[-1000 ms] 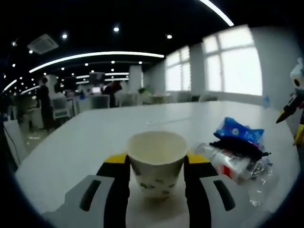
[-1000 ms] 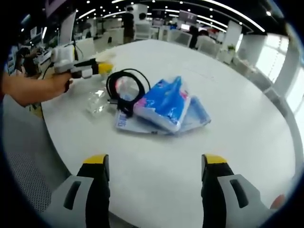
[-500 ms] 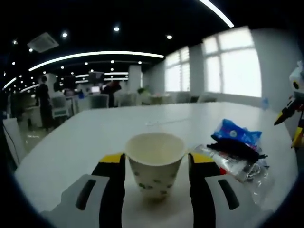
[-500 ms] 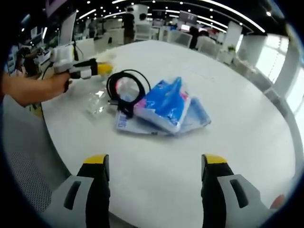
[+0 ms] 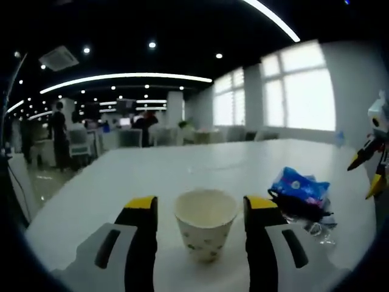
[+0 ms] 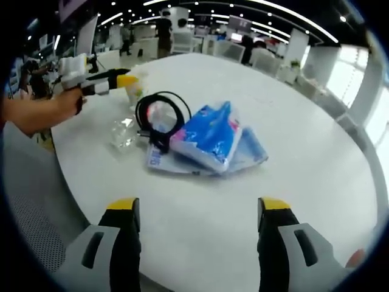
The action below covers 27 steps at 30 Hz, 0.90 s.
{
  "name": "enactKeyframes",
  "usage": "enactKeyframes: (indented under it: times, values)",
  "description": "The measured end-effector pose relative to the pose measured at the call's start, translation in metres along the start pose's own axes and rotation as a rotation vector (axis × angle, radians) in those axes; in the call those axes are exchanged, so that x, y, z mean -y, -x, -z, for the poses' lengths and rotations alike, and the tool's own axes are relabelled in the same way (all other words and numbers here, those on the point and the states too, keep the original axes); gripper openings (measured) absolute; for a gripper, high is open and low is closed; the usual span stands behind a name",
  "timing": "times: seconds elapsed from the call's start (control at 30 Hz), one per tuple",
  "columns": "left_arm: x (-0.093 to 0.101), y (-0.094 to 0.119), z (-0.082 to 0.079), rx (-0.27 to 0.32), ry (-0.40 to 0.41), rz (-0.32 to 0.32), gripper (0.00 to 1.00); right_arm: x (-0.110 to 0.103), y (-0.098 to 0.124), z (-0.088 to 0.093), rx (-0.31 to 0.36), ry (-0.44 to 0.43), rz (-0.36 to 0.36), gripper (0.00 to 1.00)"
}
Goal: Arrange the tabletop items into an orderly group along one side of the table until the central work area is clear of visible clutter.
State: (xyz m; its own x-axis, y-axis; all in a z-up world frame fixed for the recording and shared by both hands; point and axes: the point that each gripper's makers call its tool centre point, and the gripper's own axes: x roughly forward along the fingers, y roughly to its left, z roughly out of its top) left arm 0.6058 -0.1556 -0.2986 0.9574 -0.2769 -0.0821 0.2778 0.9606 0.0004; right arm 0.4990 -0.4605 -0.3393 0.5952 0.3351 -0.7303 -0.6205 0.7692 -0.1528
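Observation:
A white paper cup [image 5: 205, 226] with small green marks stands upright on the white round table [image 5: 152, 176]. My left gripper [image 5: 202, 207] is open around it, with a gap on each side of the cup. In the right gripper view the same cup [image 6: 135, 89] sits at the tips of the left gripper [image 6: 102, 82], held by a person's hand [image 6: 42, 109]. Beside it lie a black cable coil [image 6: 159, 112], blue tissue packs [image 6: 211, 137] and a clear plastic bottle [image 6: 123, 131]. My right gripper [image 6: 199, 207] is open over bare table, short of that pile.
In the left gripper view the blue pack [image 5: 301, 185] and the cable [image 5: 302, 205] lie right of the cup. A white, black and yellow toy figure [image 5: 375, 146] stands at the far right. The near table edge [image 6: 79, 182] curves close by. Office desks and people stand far behind.
My left gripper's jaws have opened off the paper cup and drawn back a little, leaving it standing on the table. The right gripper has stayed still.

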Motion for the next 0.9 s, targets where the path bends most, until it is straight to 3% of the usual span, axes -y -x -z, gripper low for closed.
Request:
enactKeyframes:
  times: [0.33, 0.5, 0.9]
  values:
    - [0.005, 0.022, -0.048, 0.086, -0.014, 0.012, 0.51, 0.005, 0.004, -0.007, 0.028, 0.001, 0.019, 0.78]
    - [0.018, 0.042, -0.077, 0.141, -0.044, 0.045, 0.5, 0.008, 0.007, -0.01, 0.042, -0.001, 0.035, 0.78]
    - [0.044, 0.077, -0.123, 0.175, -0.082, 0.114, 0.46, 0.014, 0.018, -0.026, 0.124, -0.041, 0.049, 0.78]
